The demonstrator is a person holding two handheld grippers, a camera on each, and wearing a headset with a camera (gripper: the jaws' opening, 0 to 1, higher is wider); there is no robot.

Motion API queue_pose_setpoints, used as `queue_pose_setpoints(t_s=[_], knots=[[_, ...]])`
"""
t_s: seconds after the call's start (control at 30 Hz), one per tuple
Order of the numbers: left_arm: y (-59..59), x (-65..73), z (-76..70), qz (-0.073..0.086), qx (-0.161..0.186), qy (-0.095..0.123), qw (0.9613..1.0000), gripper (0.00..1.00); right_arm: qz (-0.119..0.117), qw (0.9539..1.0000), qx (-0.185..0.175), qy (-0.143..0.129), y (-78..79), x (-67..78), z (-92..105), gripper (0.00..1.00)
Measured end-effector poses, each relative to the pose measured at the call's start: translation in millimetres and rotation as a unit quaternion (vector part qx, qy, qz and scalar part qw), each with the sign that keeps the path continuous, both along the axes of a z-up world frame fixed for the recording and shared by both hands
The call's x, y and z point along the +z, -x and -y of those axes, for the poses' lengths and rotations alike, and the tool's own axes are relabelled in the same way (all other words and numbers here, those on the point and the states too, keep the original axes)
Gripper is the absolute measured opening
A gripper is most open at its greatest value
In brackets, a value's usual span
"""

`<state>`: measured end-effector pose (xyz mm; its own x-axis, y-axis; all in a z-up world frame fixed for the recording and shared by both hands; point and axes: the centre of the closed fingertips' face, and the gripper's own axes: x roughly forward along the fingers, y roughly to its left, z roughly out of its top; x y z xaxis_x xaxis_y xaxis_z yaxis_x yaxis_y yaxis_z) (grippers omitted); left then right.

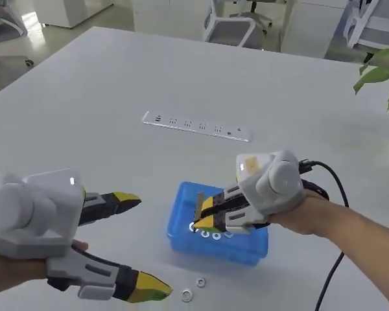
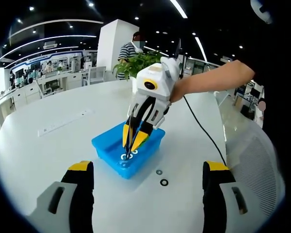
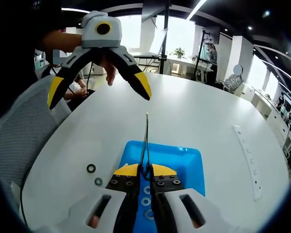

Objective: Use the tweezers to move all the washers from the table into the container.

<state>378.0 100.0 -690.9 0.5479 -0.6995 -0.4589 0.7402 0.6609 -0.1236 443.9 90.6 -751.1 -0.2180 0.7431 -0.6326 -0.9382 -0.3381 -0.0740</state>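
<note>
While the right gripper (image 1: 207,214), clamped on the tweezers (image 3: 146,141), hangs over the blue container (image 1: 246,251), two loose washers (image 1: 187,295) lie on the worktop (image 1: 117,78) at its near side. Left gripper (image 1: 154,246) wide, empty. Risk: flat washers slipping from the tweezer tips and skidding off.

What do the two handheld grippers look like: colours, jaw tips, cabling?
They match: the left gripper and right gripper have white-grey moulded bodies with black jaws ending in yellow tips. A black cable trails from the right one. Forearms are bare.
</note>
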Motion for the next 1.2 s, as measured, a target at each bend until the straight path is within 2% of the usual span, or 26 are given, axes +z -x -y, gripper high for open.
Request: queue_pose_setpoints(t_s=[0.13,0.33,0.57,0.67,0.73,0.83,0.87,0.97,1.13,1.2], knots=[[-5.6,-0.4,2.6,-0.004,-0.006,-0.002,1.0,0.93,-0.003,1.0,0.004,0.004,0.1,-5.6,-0.7,0.07],[-20.3,1.2,5.5,0.005,-0.014,-0.009,0.9998,0.9,-0.01,0.9999,0.009,0.009,1.2,-10.8,-1.7,0.07],[-34.0,-0.2,9.8,0.013,-0.025,-0.021,0.9994,0.8,-0.018,0.9998,0.007,0.01,0.7,-15.2,-2.9,0.07],[-39.2,1.8,12.2,0.017,-0.028,-0.017,0.9993,0.75,-0.019,0.9997,0.008,0.008,0.7,-14.6,-3.7,0.07],[-44.0,2.8,12.7,0.029,-0.031,-0.024,0.9988,0.68,-0.019,0.9998,0.009,0.008,0.9,-14.4,-3.8,0.07],[-50.4,3.2,13.1,0.033,-0.034,-0.029,0.9985,0.58,-0.018,0.9998,0.01,0.007,1.4,-14.4,-3.9,0.07],[-53.4,4.0,13.6,0.041,-0.038,-0.034,0.9978,0.55,-0.017,0.9998,0.012,0.007,1.5,-14.3,-3.9,0.07],[-58.0,4.6,14.8,0.052,-0.049,-0.046,0.9964,0.43,-0.018,0.9997,0.011,0.008,1.4,-14.0,-3.9,0.08],[-62.9,2.4,19.5,0.056,-0.067,-0.057,0.9945,0.31,-0.018,0.9998,0.011,0.006,1.2,-14.3,-3.4,0.08],[-65.4,0.9,20.5,0.057,-0.07,-0.058,0.9943,0.3,-0.018,0.9998,0.011,0.007,0.9,-14.5,-3.0,0.08]])
